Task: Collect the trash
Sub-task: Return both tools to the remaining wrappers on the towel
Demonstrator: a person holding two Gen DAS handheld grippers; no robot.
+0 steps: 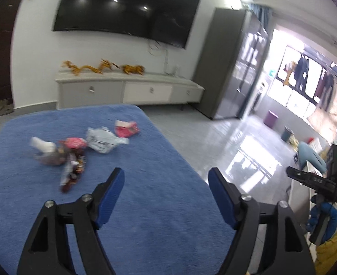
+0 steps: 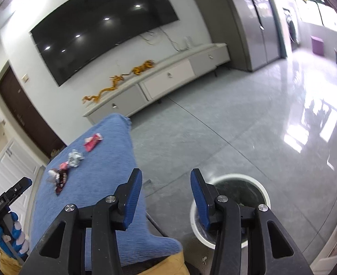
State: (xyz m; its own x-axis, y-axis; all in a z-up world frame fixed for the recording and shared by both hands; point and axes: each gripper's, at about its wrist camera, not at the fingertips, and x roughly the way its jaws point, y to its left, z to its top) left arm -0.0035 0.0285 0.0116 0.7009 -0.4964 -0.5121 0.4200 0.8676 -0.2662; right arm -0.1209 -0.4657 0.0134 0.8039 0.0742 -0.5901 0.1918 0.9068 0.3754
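Scene: wrappers (image 1: 77,151) heaped on blue-covered counter (image 1: 157,194), white bin (image 2: 265,197) on floor beside | left gripper (image 1: 166,178) fingers spread, empty | right gripper (image 2: 166,178) fingers parted, empty | advice: settle over one wrapper, pinch low

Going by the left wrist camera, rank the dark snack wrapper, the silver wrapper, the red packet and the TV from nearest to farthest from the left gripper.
From the left gripper, open over the blue cloth:
1. Dark snack wrapper, nearest, ahead to the left.
2. Silver wrapper, behind it, mid-cloth.
3. Red packet, just beyond the silver one, toward the far edge.
4. TV, farthest, on the wall.
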